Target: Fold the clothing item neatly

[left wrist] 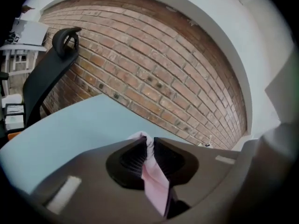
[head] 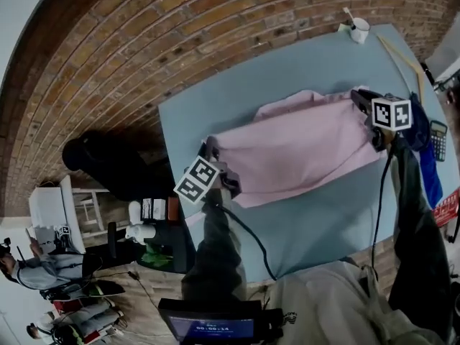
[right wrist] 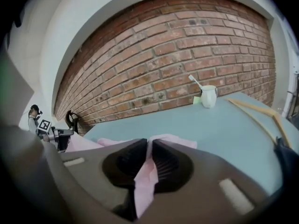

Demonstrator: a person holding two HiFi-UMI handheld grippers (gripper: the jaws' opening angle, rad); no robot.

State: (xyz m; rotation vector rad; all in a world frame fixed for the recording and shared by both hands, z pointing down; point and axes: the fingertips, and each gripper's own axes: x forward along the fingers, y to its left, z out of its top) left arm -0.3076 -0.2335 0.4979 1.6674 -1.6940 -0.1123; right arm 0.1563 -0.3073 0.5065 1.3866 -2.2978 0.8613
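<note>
Left gripper [left wrist: 148, 143] and right gripper [right wrist: 149, 146], both tight on pink garment [head: 295, 153]

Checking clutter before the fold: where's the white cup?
Head view: the white cup stands at the far right corner of the table, by the brick wall, clear of the pink garment. The right gripper view shows it right of centre.

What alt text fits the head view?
The left gripper and right gripper each clamp an edge of a pink garment spread over a pale blue table. A white cup stands at the table's far corner, before a brick wall.
</note>
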